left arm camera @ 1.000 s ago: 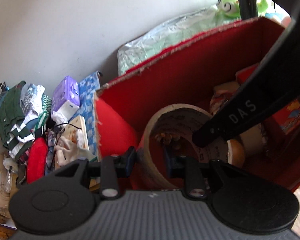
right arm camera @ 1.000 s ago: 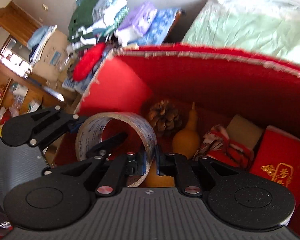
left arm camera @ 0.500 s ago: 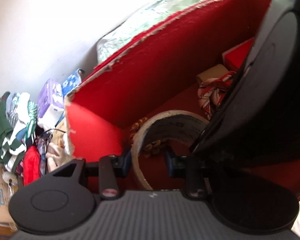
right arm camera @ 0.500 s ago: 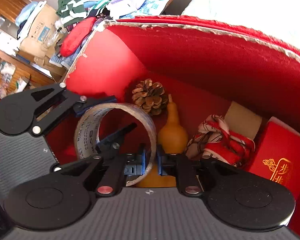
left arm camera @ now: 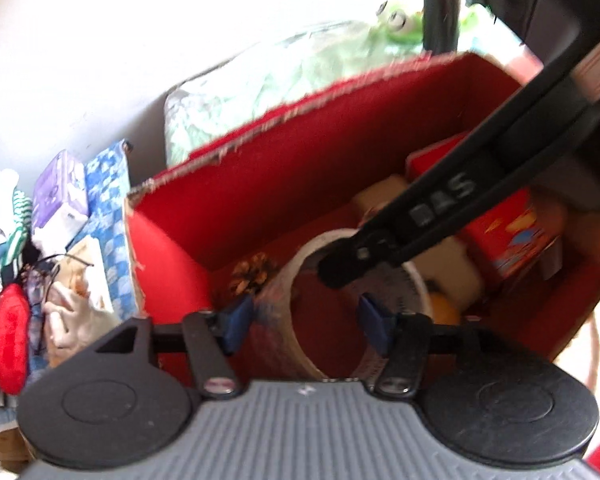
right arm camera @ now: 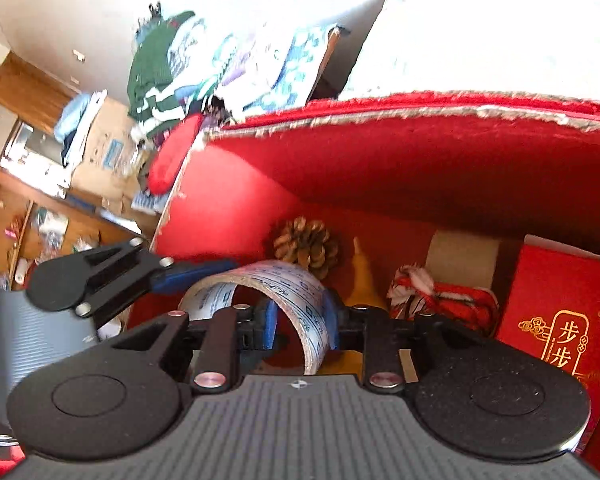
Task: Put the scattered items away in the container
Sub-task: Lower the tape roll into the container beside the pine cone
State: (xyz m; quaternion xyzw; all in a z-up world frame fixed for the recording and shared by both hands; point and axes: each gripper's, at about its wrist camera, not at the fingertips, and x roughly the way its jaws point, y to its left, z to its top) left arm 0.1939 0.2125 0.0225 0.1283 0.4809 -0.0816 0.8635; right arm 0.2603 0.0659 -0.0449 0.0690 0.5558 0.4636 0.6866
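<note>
A large roll of printed tape stands on edge inside the red cardboard box. My left gripper is open, one finger outside the roll's wall and one inside the ring. My right gripper is open, its pads either side of the roll's near wall with gaps showing. A pine cone, a yellow gourd, a red patterned cloth bundle and a red gift box lie in the box.
A pile of clothes and packets lies left of the box. A pale green bedding bag stands behind it against the white wall. Wooden shelves stand at far left.
Both grippers have opened: the left jaws spread much wider and the right jaws released the tape wall. Both views pulled back and up a little from the box.
</note>
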